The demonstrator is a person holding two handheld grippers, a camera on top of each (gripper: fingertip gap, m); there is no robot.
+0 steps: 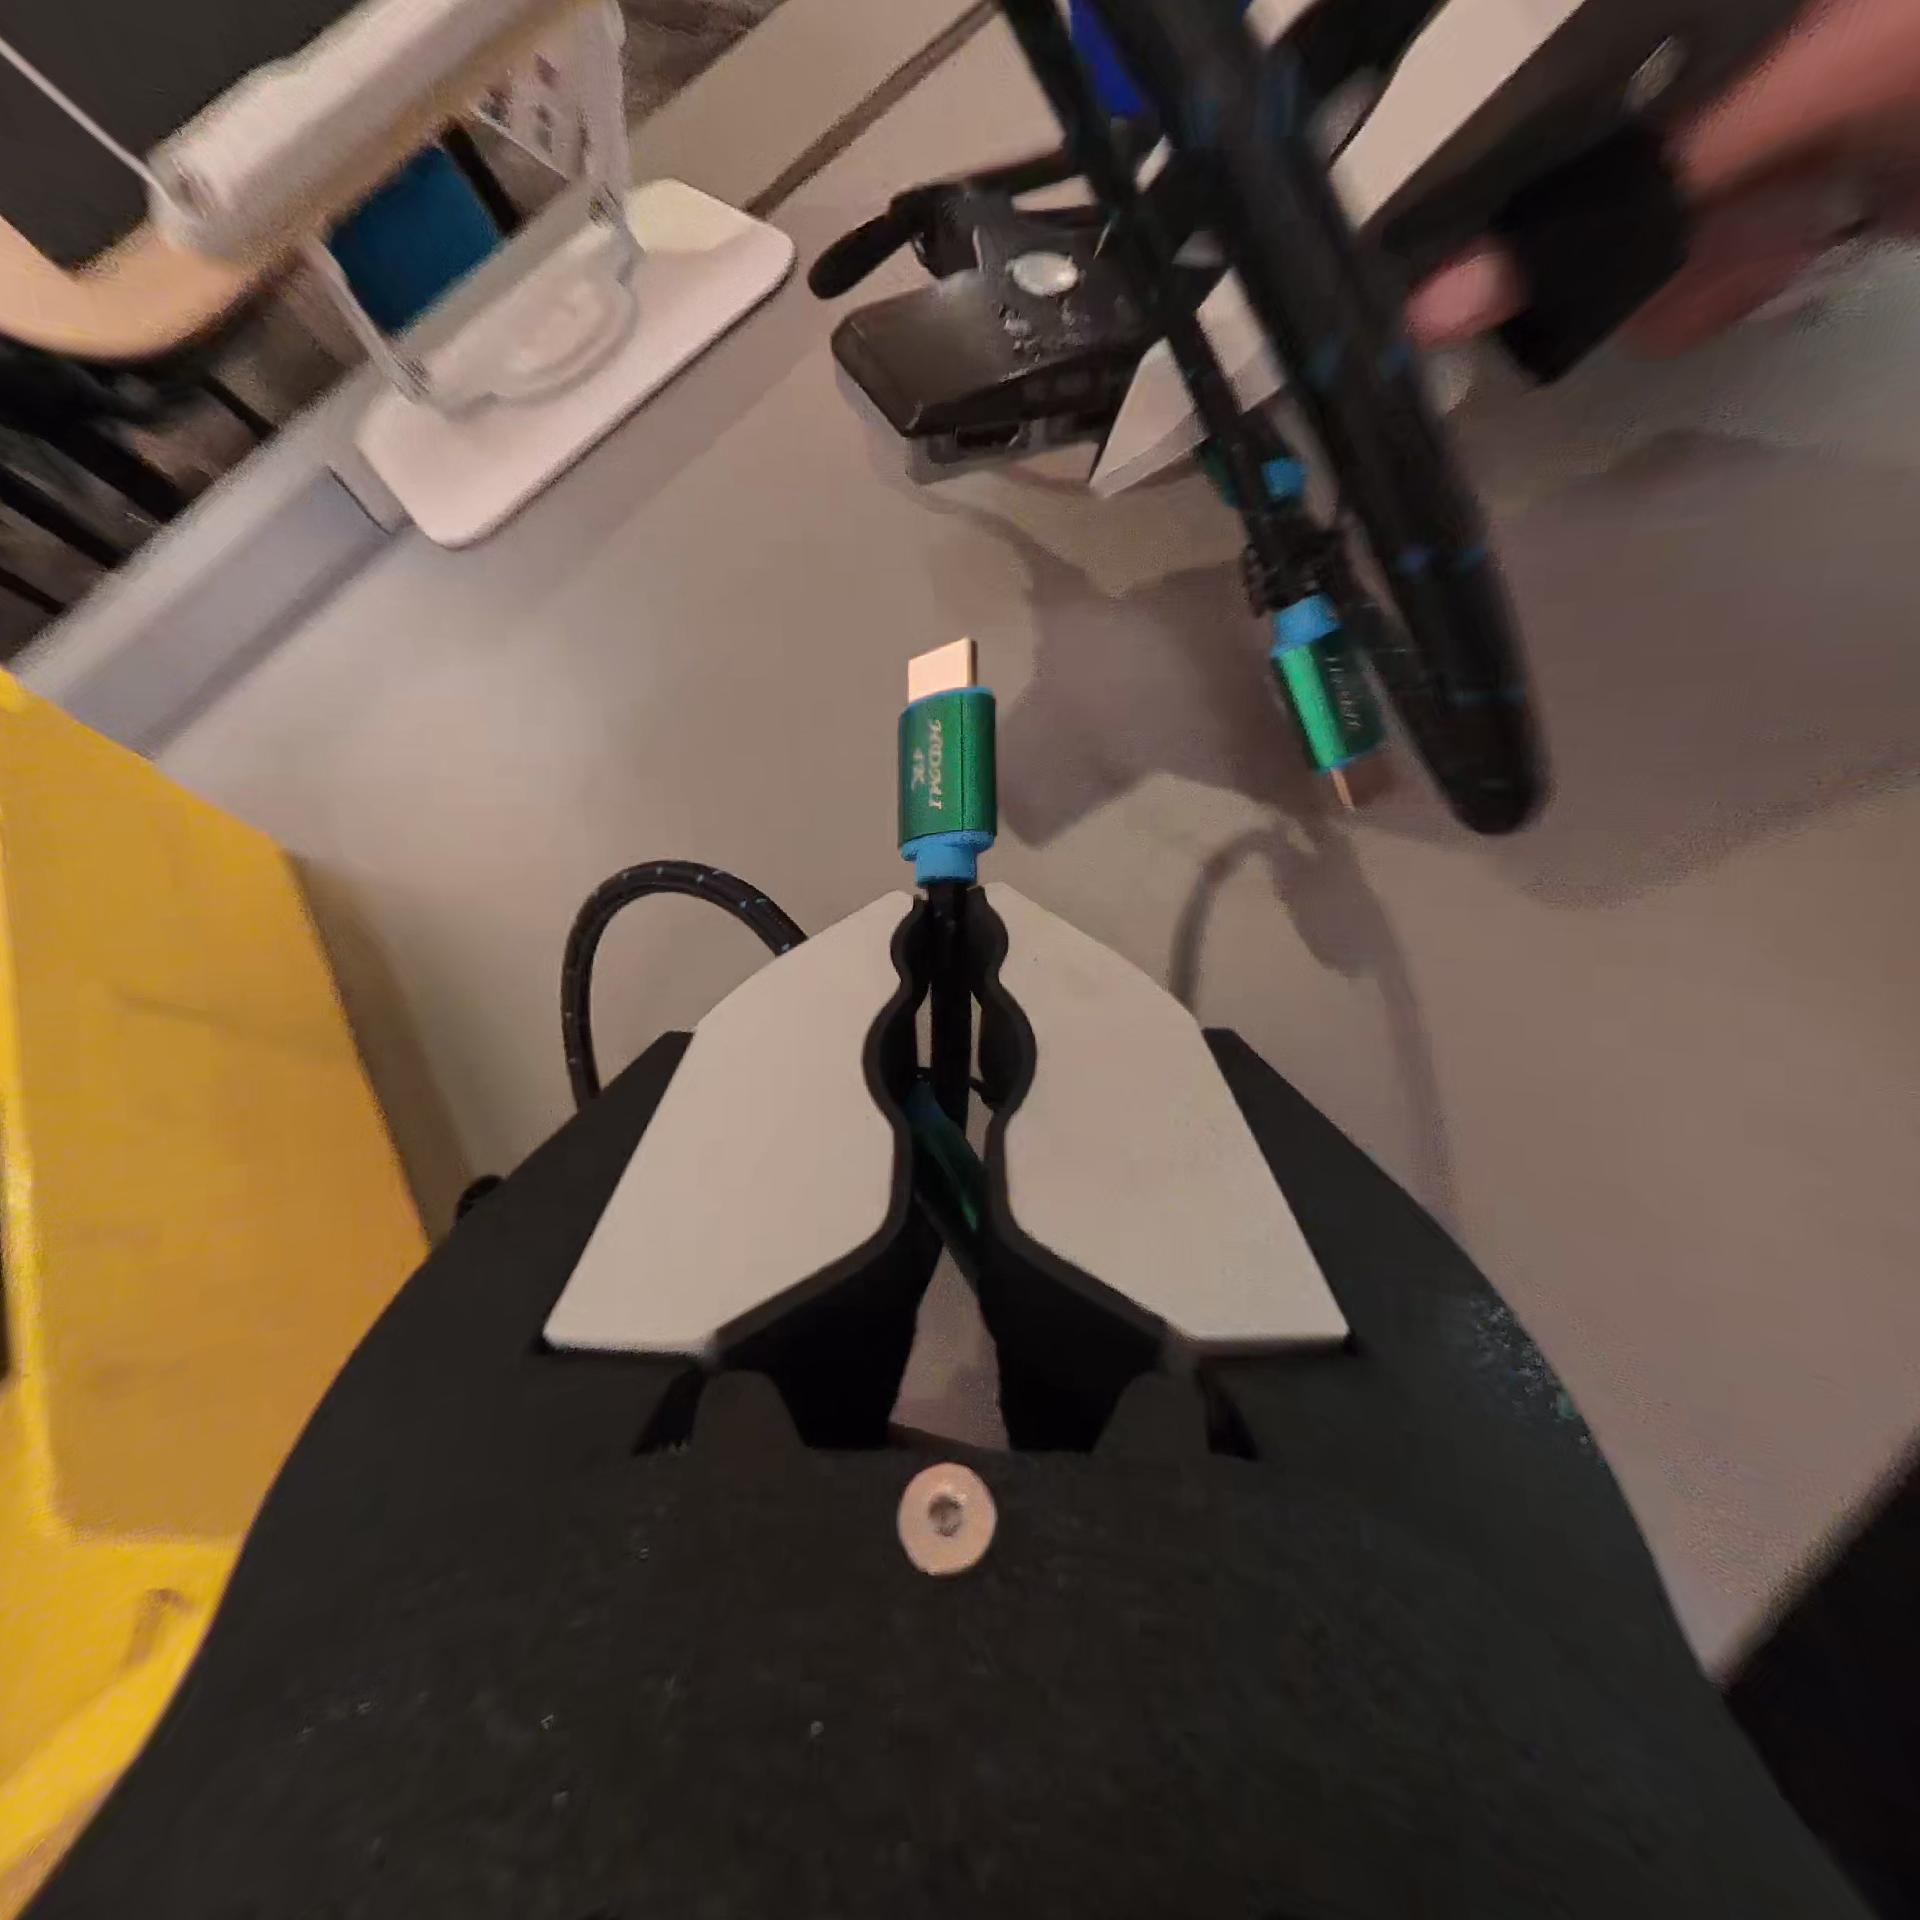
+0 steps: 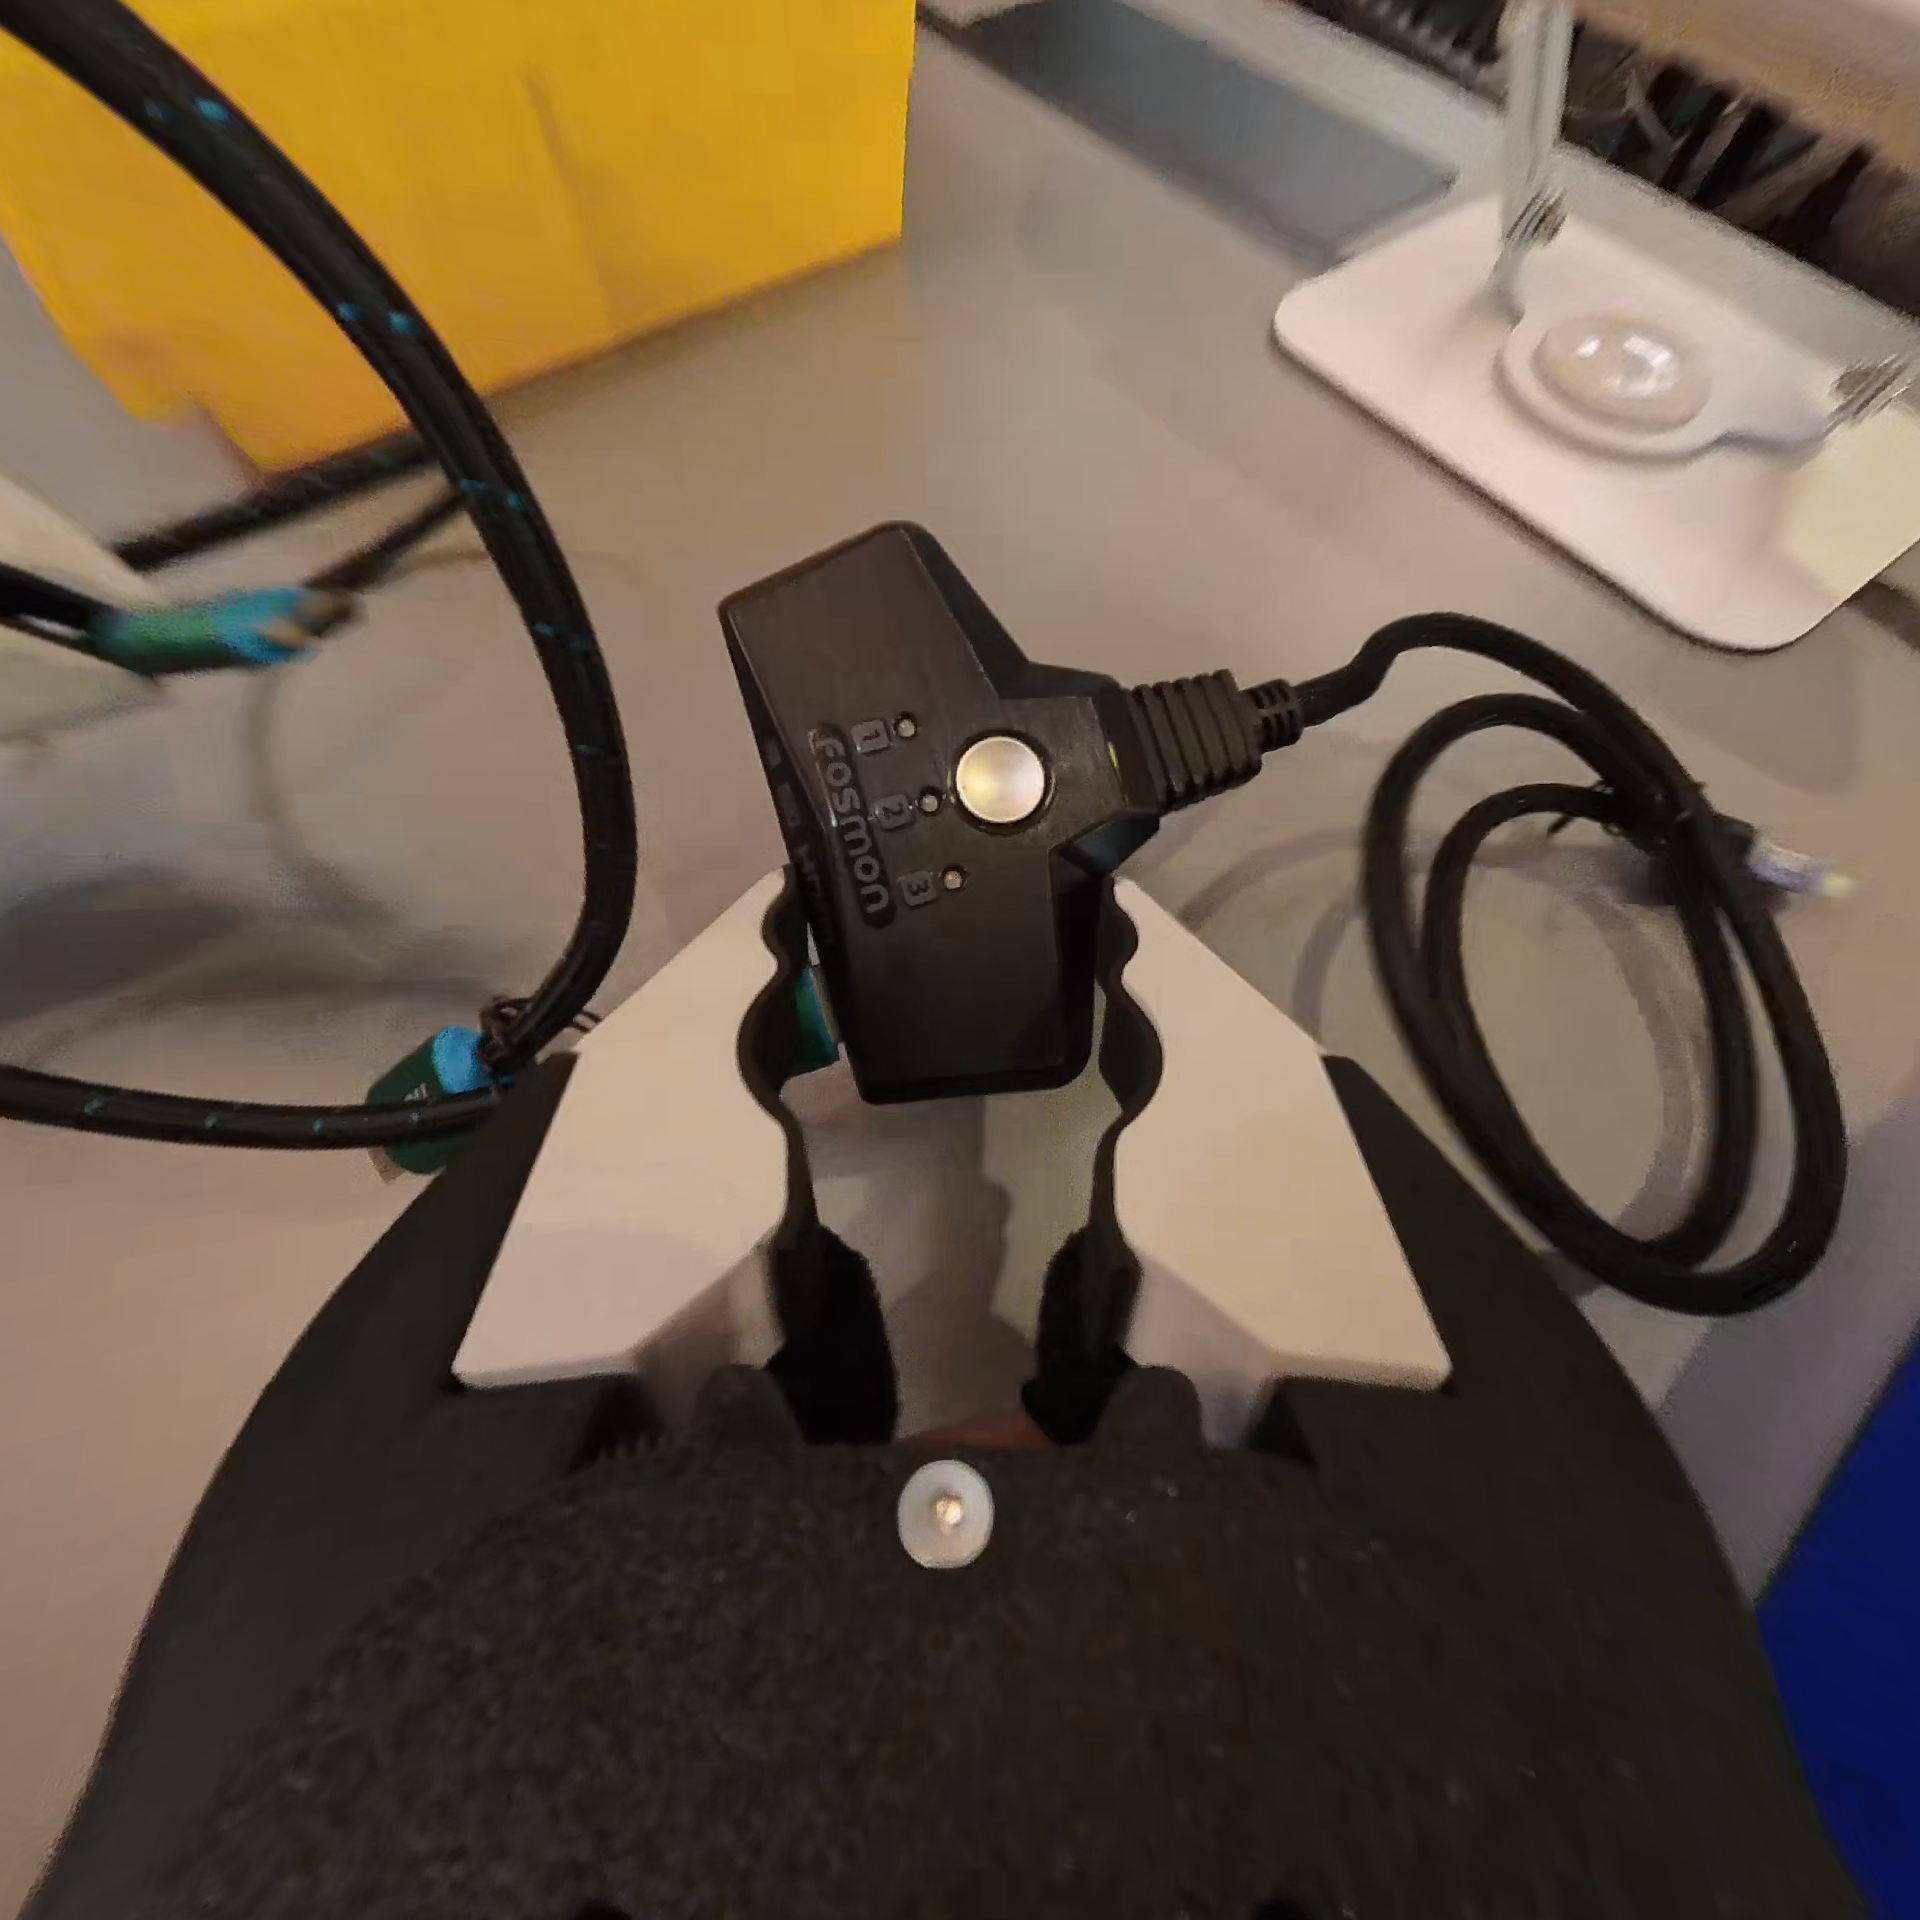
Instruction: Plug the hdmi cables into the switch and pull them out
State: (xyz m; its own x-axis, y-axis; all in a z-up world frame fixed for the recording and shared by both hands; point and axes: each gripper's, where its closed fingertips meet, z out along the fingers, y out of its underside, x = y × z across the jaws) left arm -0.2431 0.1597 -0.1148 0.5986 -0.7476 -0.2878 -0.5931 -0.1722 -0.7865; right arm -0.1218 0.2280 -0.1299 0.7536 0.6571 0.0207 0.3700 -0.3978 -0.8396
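HDMI cable (image 1: 940,774): light, braid limp, plug rigid; left gripper (image 1: 945,899) pinches braid behind plug, right gripper (image 2: 951,971) clamps switch (image 2: 935,821).

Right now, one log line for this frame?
left tongs: shut on cable, green plug free | right tongs: shut on switch | one plug in switch | plugging next
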